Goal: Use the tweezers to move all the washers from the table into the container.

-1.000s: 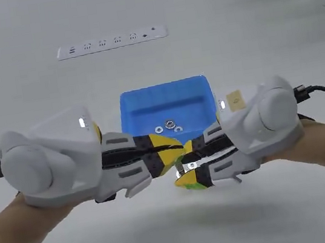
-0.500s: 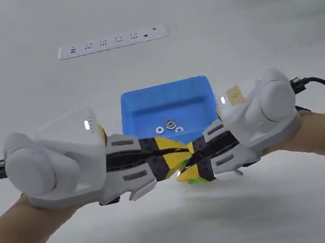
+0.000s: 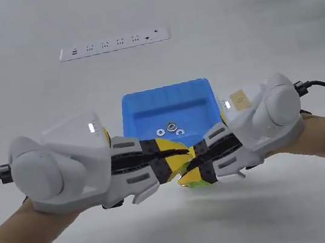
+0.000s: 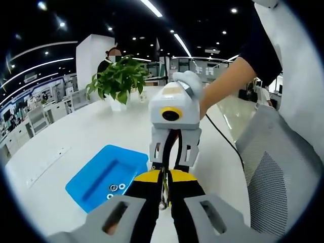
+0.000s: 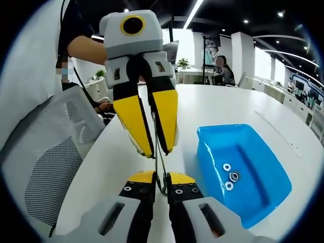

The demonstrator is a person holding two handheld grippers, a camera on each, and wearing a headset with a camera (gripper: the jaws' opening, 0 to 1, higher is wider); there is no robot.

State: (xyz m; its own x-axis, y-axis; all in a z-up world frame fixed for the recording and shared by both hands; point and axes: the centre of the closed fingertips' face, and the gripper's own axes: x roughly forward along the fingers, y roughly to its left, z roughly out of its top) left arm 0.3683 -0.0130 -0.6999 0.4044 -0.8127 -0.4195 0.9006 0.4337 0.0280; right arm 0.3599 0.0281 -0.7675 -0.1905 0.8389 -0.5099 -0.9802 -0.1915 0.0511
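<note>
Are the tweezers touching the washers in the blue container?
Apart. In the right gripper view the tweezers sit in the right hand-held gripper, with table between them and the washers.

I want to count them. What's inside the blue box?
Three washers lie on the floor of the blue container. In the head view the left gripper and right gripper, both shut on the tweezers, cover its near edge, hiding that strip.

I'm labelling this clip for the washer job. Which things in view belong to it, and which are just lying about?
Job: tweezers, clamped in left tongs and right tongs; blue container; three washers inside it.
Lying about: power strip, potted plant, mesh chair.
</note>
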